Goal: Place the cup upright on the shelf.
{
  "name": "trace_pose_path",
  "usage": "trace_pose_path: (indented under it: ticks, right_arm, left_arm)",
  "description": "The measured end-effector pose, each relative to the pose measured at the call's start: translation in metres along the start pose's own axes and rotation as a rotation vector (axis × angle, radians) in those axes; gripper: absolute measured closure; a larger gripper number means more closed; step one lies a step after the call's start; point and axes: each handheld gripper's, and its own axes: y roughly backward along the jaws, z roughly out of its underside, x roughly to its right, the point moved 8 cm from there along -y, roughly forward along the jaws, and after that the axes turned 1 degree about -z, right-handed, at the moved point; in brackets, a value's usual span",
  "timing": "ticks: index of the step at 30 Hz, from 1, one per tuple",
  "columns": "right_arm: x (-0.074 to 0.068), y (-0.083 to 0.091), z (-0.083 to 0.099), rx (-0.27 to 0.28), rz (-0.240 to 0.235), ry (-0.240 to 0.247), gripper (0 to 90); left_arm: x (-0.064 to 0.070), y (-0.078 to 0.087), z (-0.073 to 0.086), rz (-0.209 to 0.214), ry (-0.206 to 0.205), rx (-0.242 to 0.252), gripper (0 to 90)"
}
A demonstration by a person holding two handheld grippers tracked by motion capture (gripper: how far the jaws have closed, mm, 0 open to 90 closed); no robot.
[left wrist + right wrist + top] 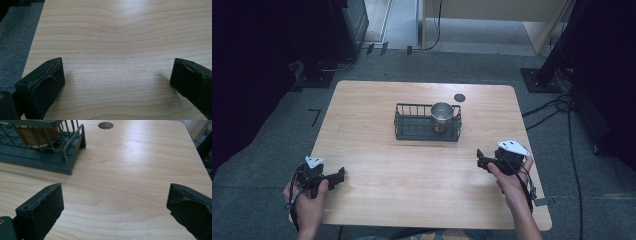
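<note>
in the left gripper view the two black padded jaws of the left gripper (117,77) stand wide apart at the lower corners of the frame, released, with bare pale wooden table (115,37) between them and a strip of grey carpet (15,37) at the upper left. in the right gripper view the right gripper (115,202) is likewise spread and gripping nothing, its jaws low in the frame; the black wire basket with a flat dark base (37,157) sits at the upper left, and a round hole in the tabletop (105,125) lies at the top centre. in the high view the left gripper (338,176) is at the lower left and the right gripper (480,157) at the lower right, each held by a hand. the basket (412,127) rests at the centre of the table (377,200), well apart from both, and a shiny round metal cup (441,116) stands upright in its right end.
</note>
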Motion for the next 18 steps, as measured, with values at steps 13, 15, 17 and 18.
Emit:
trace_pose_path:
  ticks: [13, 15, 17, 18]
  right_arm:
    - [0.024, 0.005, 0.027, -0.035, 0.04, -0.034, 0.8]
    - [0.028, 0.006, 0.032, -0.042, 0.046, -0.038, 0.8]
    - [0.031, 0.007, 0.036, -0.049, 0.054, -0.041, 0.8]
    - [0.033, 0.007, 0.039, -0.053, 0.057, -0.043, 0.8]
  left_arm:
    - [0.0, 0.0, 0.0, 0.0, 0.0, 0.0, 0.0]
    - [0.0, 0.0, 0.0, 0.0, 0.0, 0.0, 0.0]
    - [0.0, 0.0, 0.0, 0.0, 0.0, 0.0, 0.0]
    - [0.0, 0.0, 0.0, 0.0, 0.0, 0.0, 0.0]
